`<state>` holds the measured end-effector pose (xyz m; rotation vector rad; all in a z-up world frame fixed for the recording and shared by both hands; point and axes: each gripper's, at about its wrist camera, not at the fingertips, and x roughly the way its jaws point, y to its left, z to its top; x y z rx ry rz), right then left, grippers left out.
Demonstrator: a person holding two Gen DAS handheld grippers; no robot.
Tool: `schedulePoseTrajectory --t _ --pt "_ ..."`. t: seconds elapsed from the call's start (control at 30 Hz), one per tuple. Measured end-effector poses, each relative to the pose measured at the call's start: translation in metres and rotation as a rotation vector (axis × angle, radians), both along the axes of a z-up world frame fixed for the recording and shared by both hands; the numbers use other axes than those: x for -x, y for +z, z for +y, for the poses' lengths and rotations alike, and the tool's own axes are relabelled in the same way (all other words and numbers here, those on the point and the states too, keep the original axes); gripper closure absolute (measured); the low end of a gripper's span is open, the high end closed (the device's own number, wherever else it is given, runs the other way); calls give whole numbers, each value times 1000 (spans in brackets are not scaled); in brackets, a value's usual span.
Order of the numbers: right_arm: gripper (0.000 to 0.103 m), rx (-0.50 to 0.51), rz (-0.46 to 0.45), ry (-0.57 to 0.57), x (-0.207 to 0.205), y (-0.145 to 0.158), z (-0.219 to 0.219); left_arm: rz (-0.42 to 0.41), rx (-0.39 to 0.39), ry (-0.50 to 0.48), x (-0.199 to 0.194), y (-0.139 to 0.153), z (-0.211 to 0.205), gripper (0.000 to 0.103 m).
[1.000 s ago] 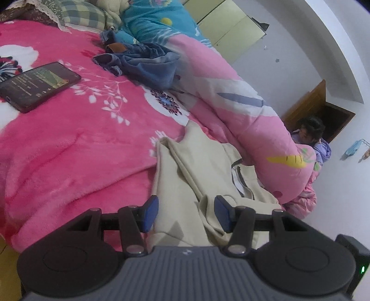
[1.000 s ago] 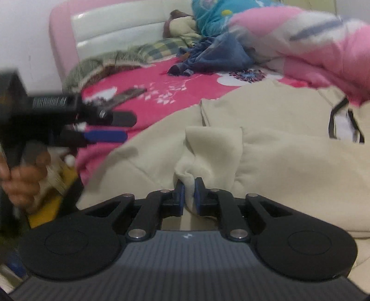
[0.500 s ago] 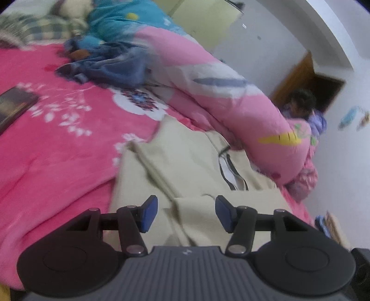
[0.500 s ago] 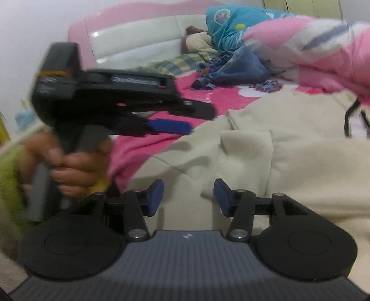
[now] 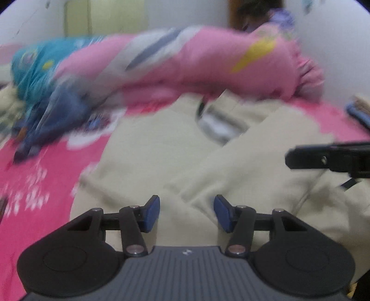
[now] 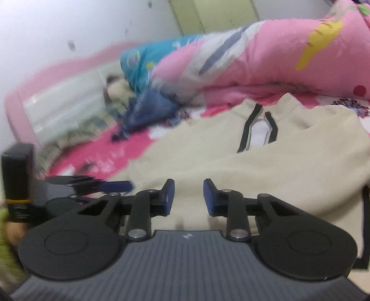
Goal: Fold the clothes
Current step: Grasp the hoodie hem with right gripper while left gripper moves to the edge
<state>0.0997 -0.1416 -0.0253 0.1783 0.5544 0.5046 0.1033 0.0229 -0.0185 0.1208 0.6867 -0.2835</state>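
Note:
A cream sweatshirt (image 5: pixel 161 148) with a black-trimmed collar lies spread on the pink floral bed cover (image 5: pixel 34 185); a sleeve is folded across its body. My left gripper (image 5: pixel 186 214) hovers open just above the folded sleeve, nothing between its blue pads. In the right wrist view the same sweatshirt (image 6: pixel 231 157) fills the middle, collar (image 6: pixel 256 132) toward the far side. My right gripper (image 6: pixel 188 196) is open over the cream fabric and holds nothing. The left gripper (image 6: pixel 108 185) shows at the left of that view; the right gripper's black finger (image 5: pixel 323 158) enters the left wrist view at the right edge.
A rolled pink quilt (image 5: pixel 196 64) lies along the far side of the bed, with a teal part (image 6: pixel 148 62) near the headboard. A crumpled blue garment (image 5: pixel 53 120) sits at the left. A person (image 5: pixel 266 14) is beyond the quilt. Pale green wardrobe doors (image 6: pixel 212 16) stand behind.
The right gripper let go of the cream fabric and opened. Both grippers swung to the right, toward the collar side; the phone on the bed cover left the left wrist view.

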Motion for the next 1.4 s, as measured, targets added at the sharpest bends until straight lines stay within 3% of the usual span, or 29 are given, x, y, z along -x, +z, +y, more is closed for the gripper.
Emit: schedulePoseTrajectory --t 0.13,0.23,0.33,0.4,0.5,0.6,0.7,0.83,1.03,1.17,1.27,1.3,1.4 --pt "81 134 38 116 8 -33 51 38 83 32 6 -9 18 46" --pt "83 241 -77 147 37 -34 68 49 93 33 6 -9 21 45" --pt "83 115 -48 151 41 -22 37 73 109 44 2 -3 23 45" --pt "81 46 -52 81 46 -12 -5 78 120 56 -1 8 22 46" --pt "76 29 -110 -108 56 1 -74 35 115 47 -8 31 15 45" --pt "73 172 -165 -318 53 1 -131 10 125 0 -21 50 -4 42" --pt "73 322 -152 -413 38 -12 -165 23 143 -59 -39 54 -33 42" --pt "73 365 -114 -344 19 -26 -183 36 126 -160 -58 49 -81 42" --pt "74 449 -121 -185 -5 -32 -167 63 76 -336 -73 26 -150 42" --pt "75 486 -94 -132 -26 -35 -164 30 -35 -458 -68 11 -196 43" --pt "84 448 -84 -143 -29 -35 -170 -4 -146 -498 -65 -3 -225 53" --pt "87 418 -84 -155 -27 -33 -174 -5 -152 -502 -66 -5 -230 63" --pt "90 290 -83 -211 -21 -29 -190 -6 -126 -527 -69 -6 -240 82"
